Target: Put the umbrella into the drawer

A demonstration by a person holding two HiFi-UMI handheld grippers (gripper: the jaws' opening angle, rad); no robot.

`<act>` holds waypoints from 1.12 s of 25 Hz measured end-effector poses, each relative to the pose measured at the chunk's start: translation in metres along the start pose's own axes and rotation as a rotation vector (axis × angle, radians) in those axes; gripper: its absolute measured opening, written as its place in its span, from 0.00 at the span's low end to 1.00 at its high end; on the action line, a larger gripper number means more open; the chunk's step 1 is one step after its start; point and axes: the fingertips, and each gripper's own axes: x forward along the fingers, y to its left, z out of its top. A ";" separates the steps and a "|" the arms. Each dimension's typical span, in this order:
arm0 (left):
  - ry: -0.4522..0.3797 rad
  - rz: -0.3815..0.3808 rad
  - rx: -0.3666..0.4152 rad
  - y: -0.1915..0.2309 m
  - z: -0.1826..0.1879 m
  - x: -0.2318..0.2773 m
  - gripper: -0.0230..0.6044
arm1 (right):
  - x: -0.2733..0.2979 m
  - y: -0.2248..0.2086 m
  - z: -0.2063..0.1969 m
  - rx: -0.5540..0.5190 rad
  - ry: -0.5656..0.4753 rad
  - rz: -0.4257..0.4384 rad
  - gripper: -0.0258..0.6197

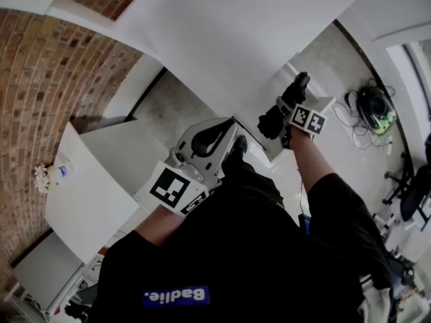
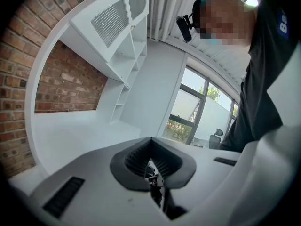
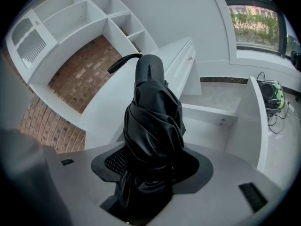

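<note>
The black folded umbrella (image 3: 153,121) stands up between the jaws of my right gripper (image 3: 150,168), which is shut on its lower part; its strap loop curls off to the left at the top. In the head view the right gripper (image 1: 288,113) holds the umbrella (image 1: 293,93) over the edge of the white furniture. An open white drawer (image 3: 214,113) lies beyond and to the right of the umbrella. My left gripper (image 1: 225,130) hovers lower left of the right one. Its jaws meet with nothing between them (image 2: 150,154).
A white desk top (image 1: 236,32) runs along a brick wall (image 1: 27,79) with white shelves (image 3: 84,13) above. A cabinet panel (image 1: 94,200) stands open at the left. Cables and a headset (image 1: 370,110) lie on the floor at the right.
</note>
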 end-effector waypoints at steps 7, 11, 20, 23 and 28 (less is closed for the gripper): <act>0.007 0.045 0.003 0.007 0.000 0.004 0.04 | 0.035 -0.024 -0.015 -0.023 0.085 -0.059 0.47; 0.012 0.073 0.001 0.012 -0.001 0.003 0.04 | 0.052 -0.035 -0.023 -0.023 0.116 -0.088 0.47; 0.044 0.138 -0.011 0.019 -0.014 -0.007 0.04 | 0.086 -0.056 -0.049 -0.052 0.223 -0.133 0.47; 0.058 0.161 -0.015 0.024 -0.019 -0.014 0.04 | 0.096 -0.059 -0.057 -0.073 0.251 -0.144 0.47; 0.072 0.178 -0.021 0.028 -0.022 -0.017 0.04 | 0.111 -0.069 -0.071 -0.101 0.307 -0.165 0.47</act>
